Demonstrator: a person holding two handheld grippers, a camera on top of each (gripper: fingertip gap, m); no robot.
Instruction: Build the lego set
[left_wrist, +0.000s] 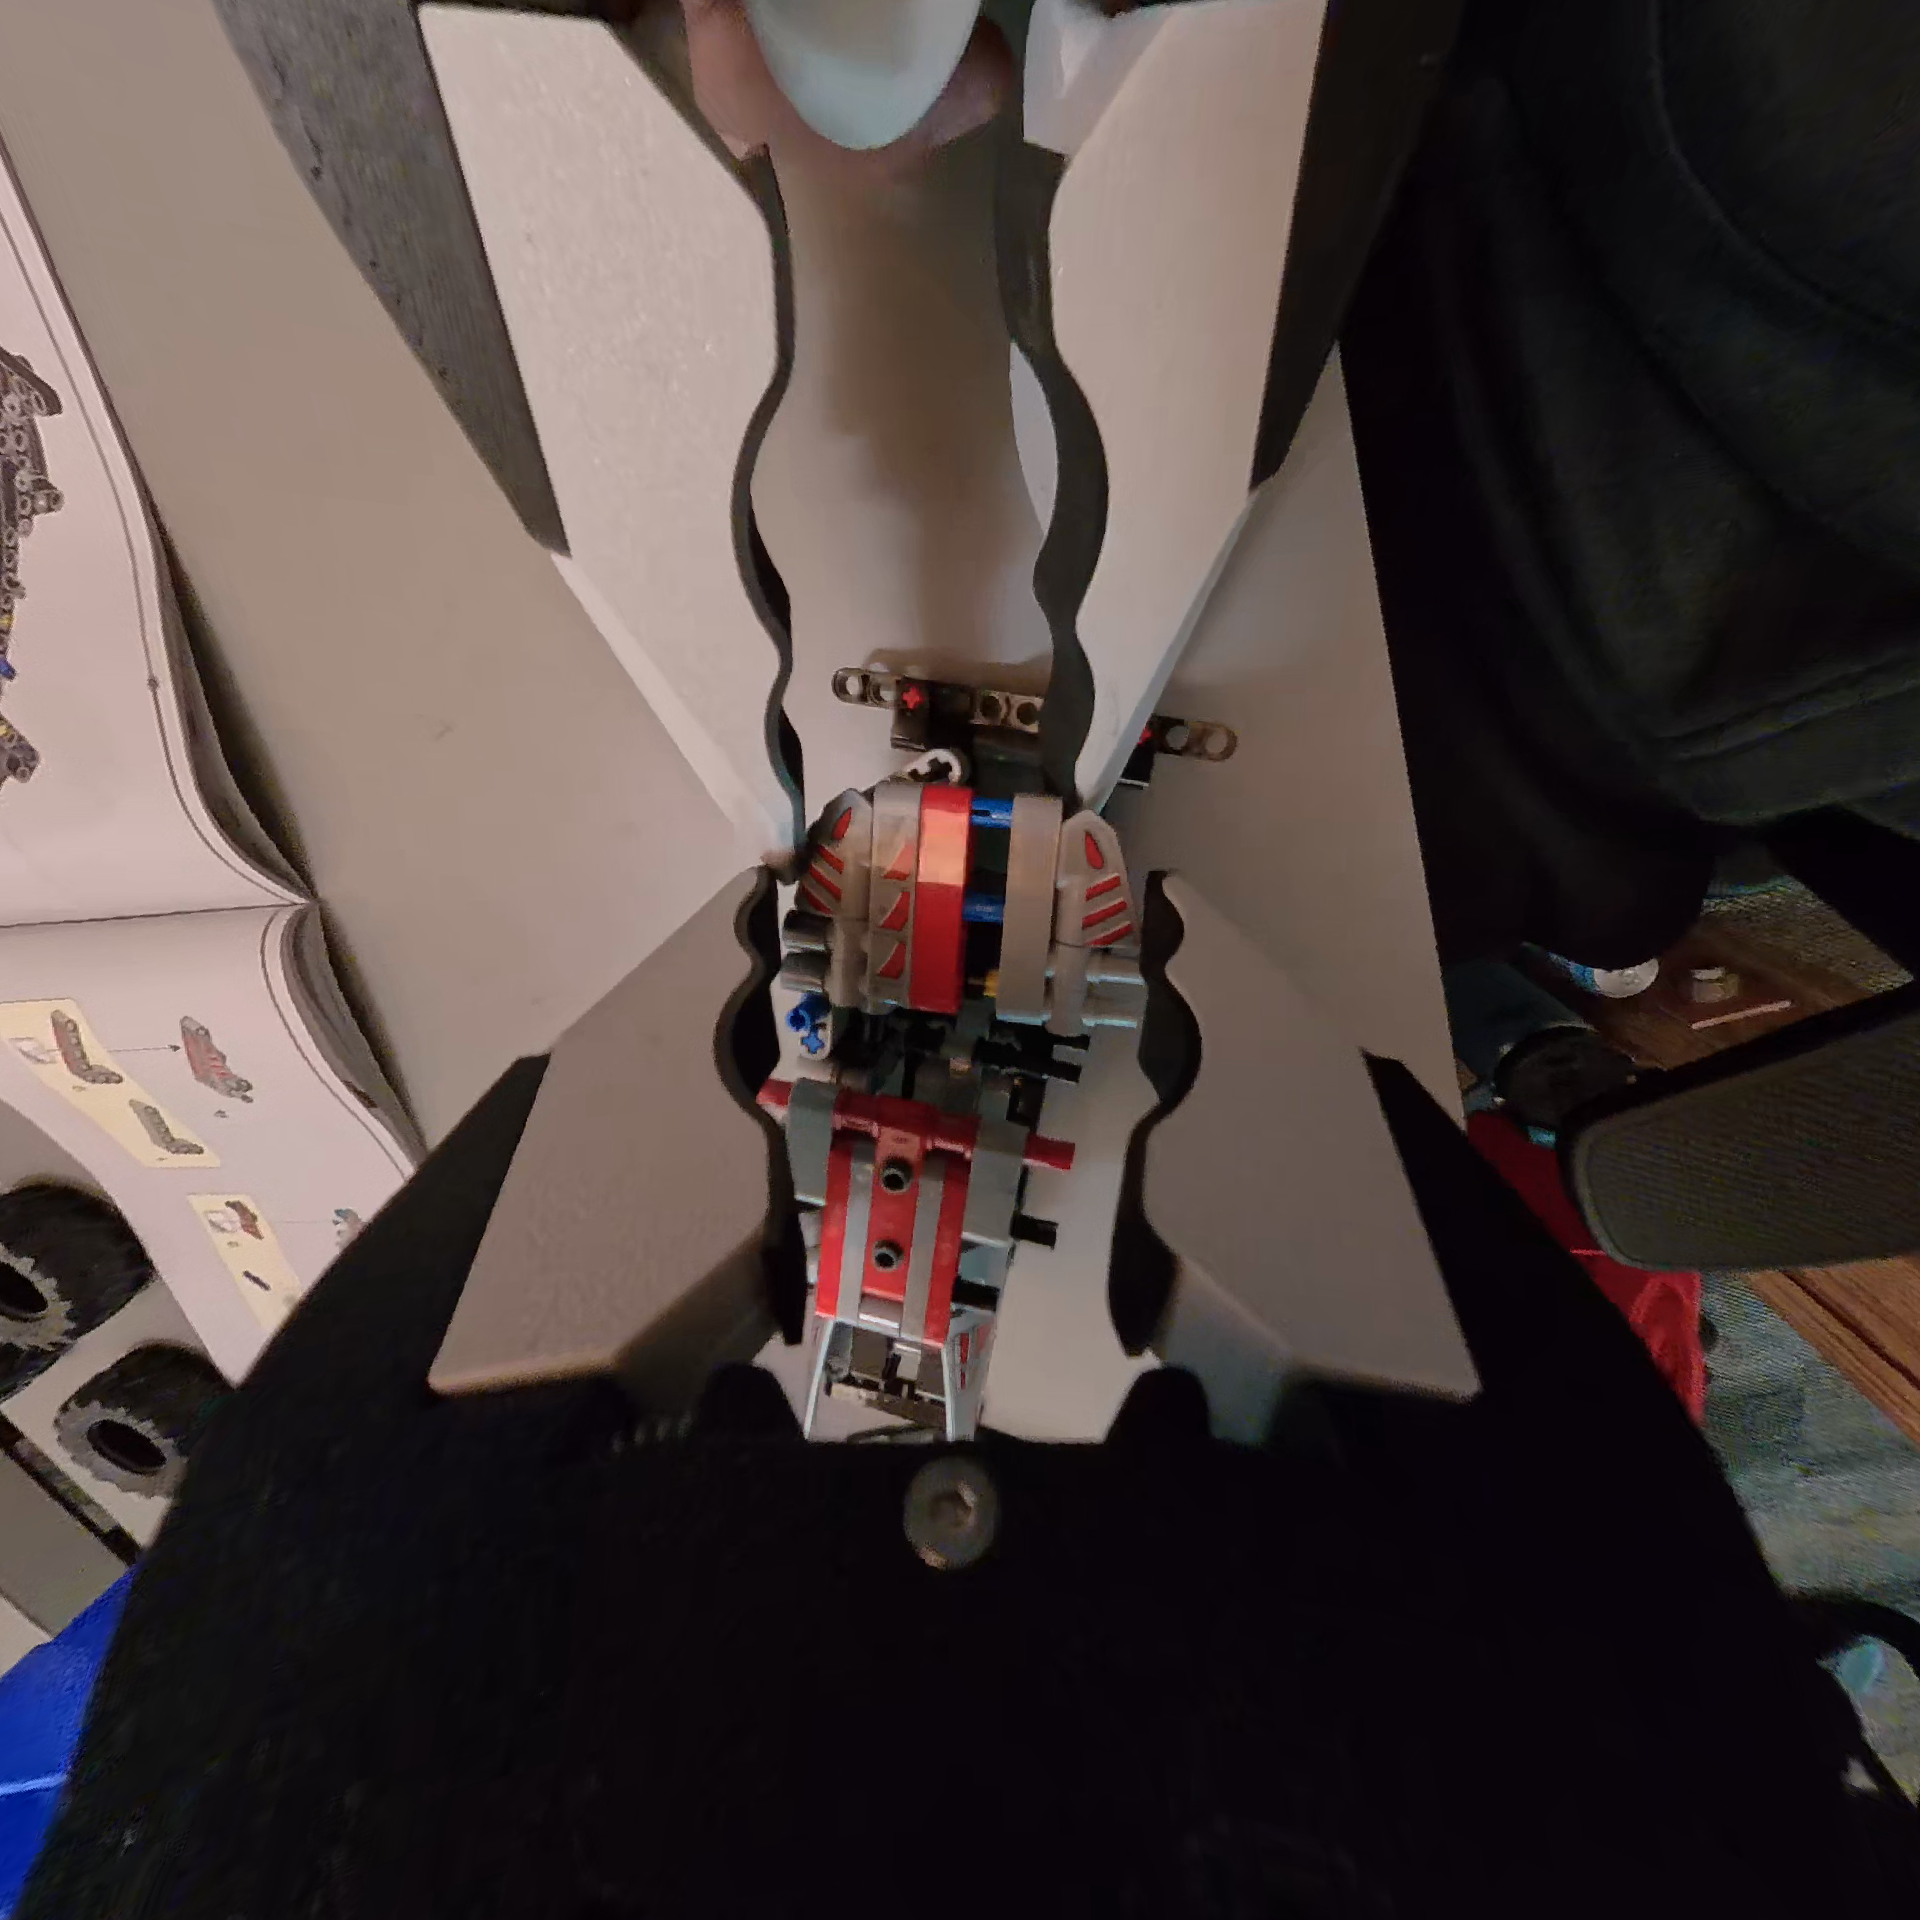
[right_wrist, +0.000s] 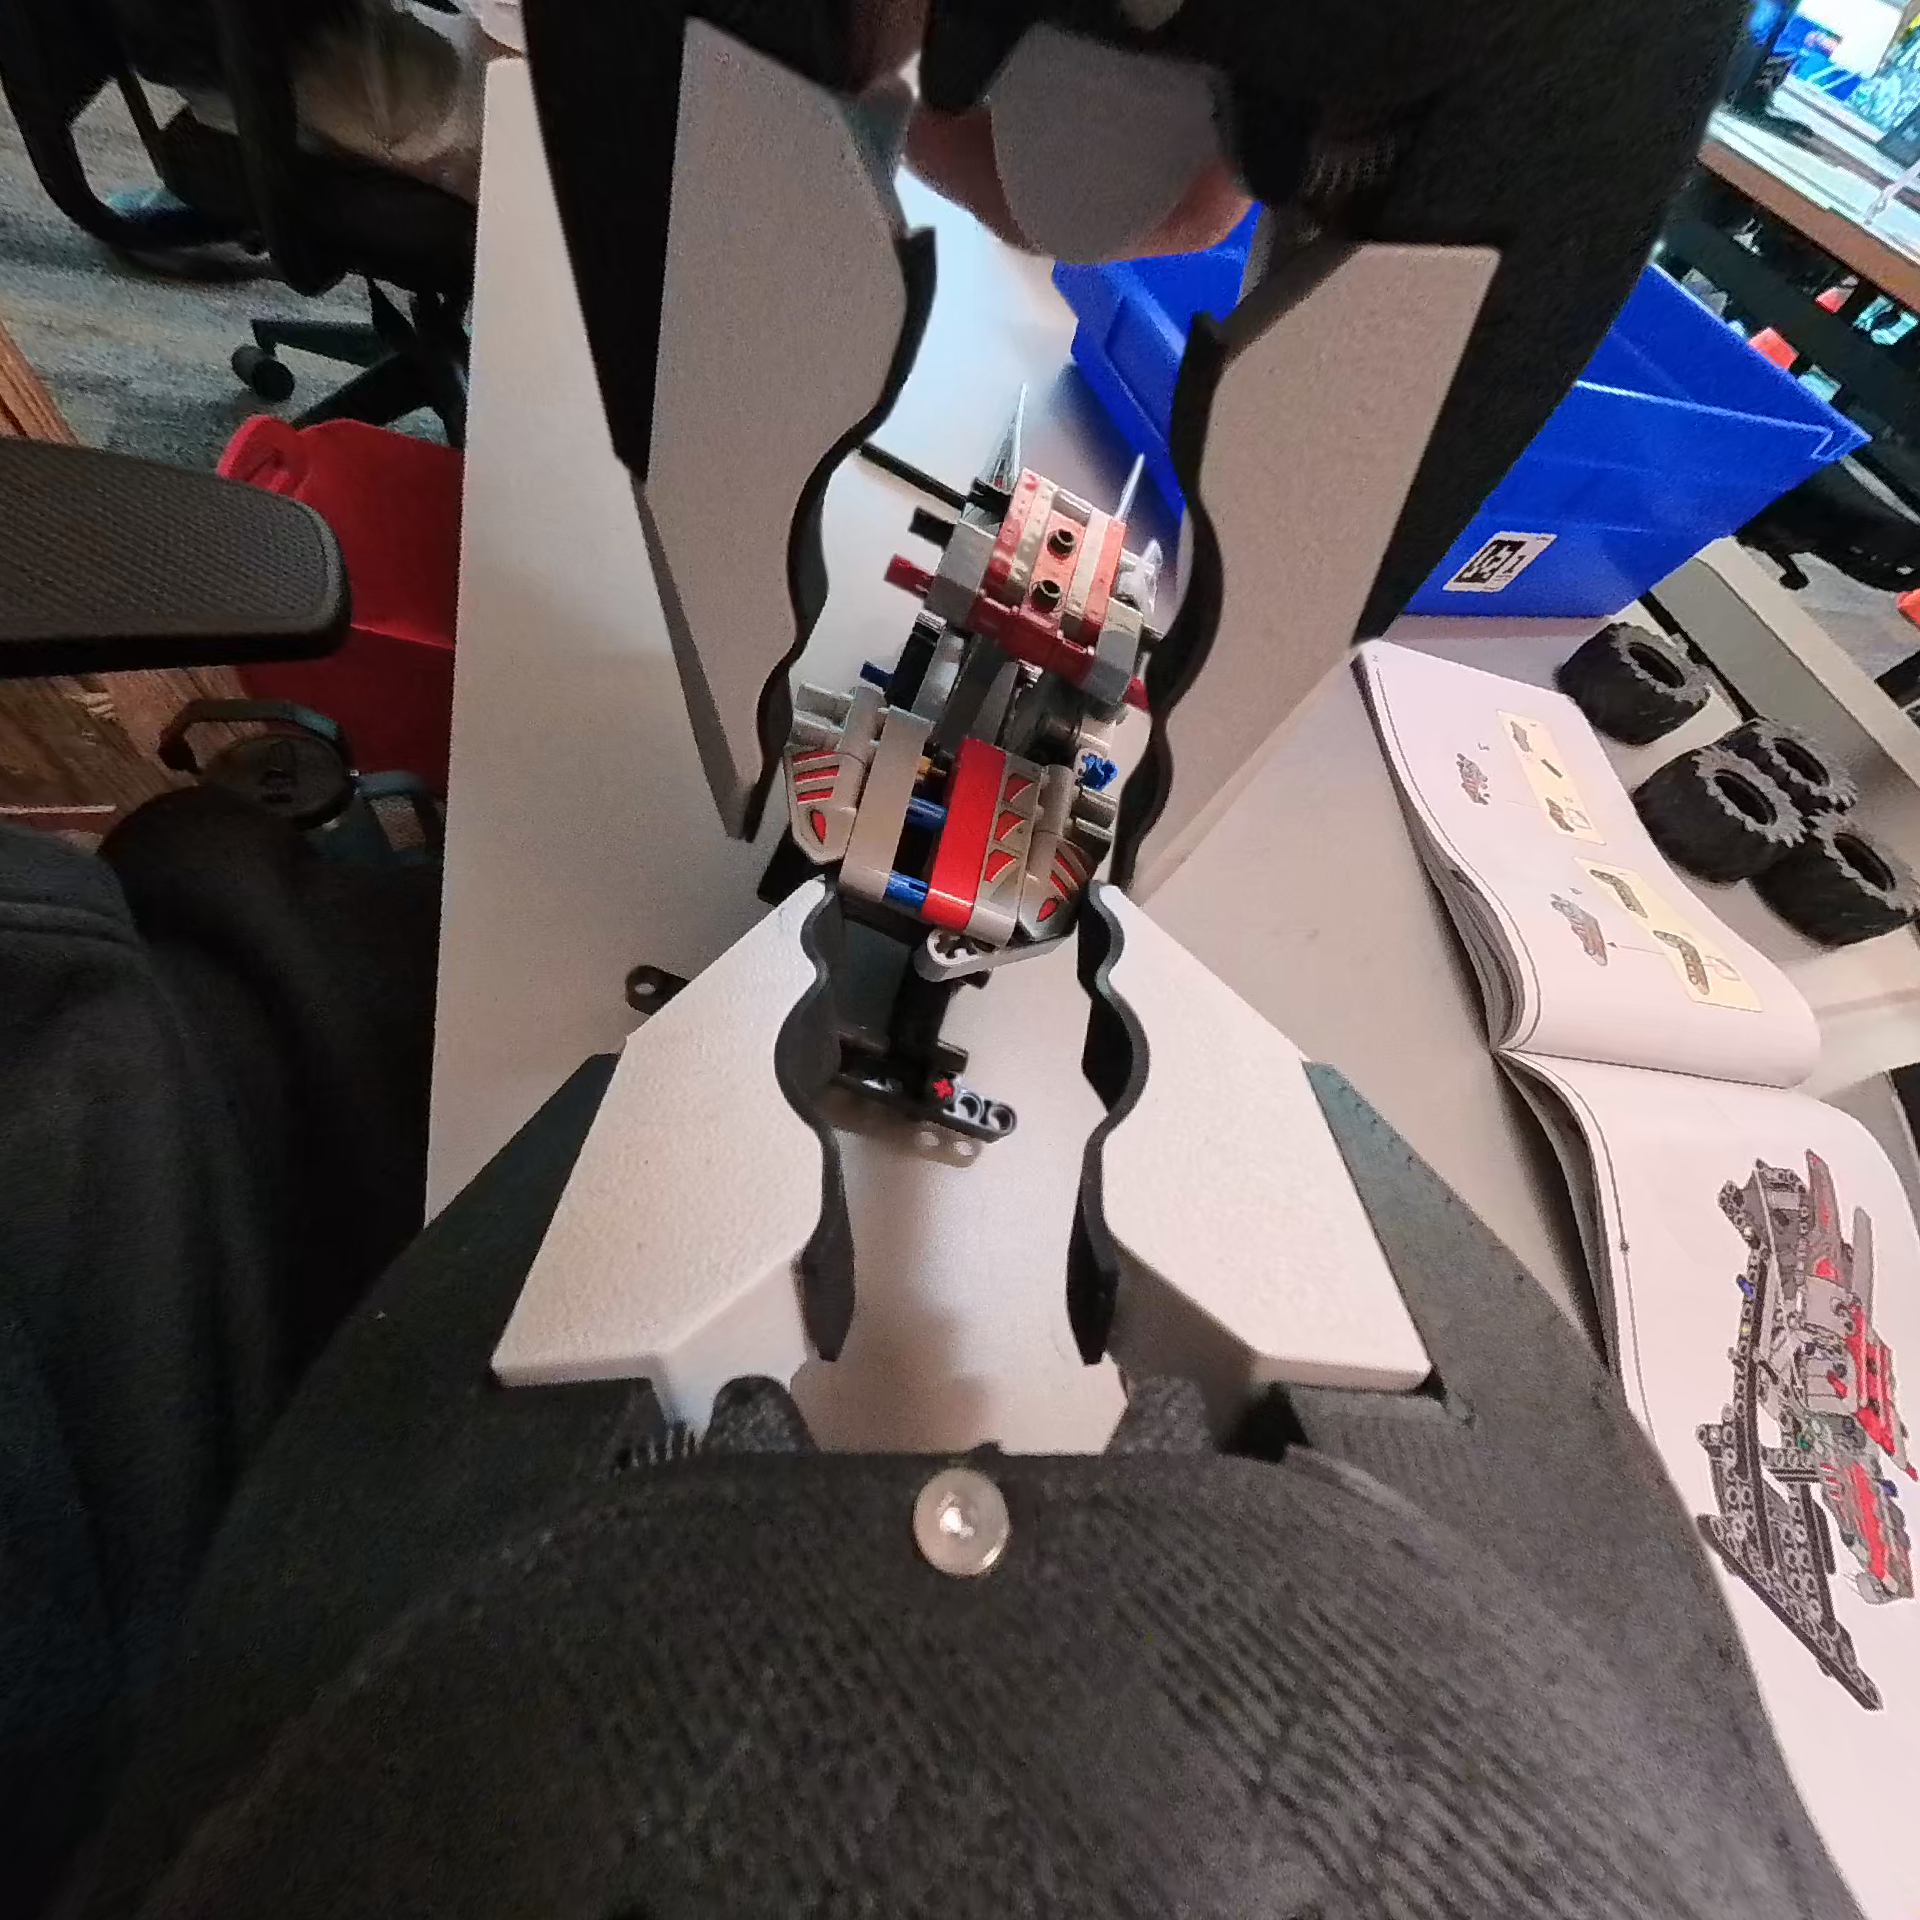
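1. The booklet (left_wrist: 135, 1039) lies open at the desk's (left_wrist: 364, 623) left edge beside knobby black tires (left_wrist: 62, 1278).
2. The left gripper (left_wrist: 961, 914) and right gripper (right_wrist: 961, 914) both squeeze the bumpy red-and-gray toy car (left_wrist: 935, 935) mid-desk, jaws narrow.
3. I think building is partway; wheels look next.

Lego model (left_wrist: 940, 997) grey with red stripes (blue pins inside); tyres (right_wrist: 1756, 821) black; bins (right_wrist: 1662, 468) blue.

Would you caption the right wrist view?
Two grippers flank a red-and-grey lego model beside an open instruction booklet.
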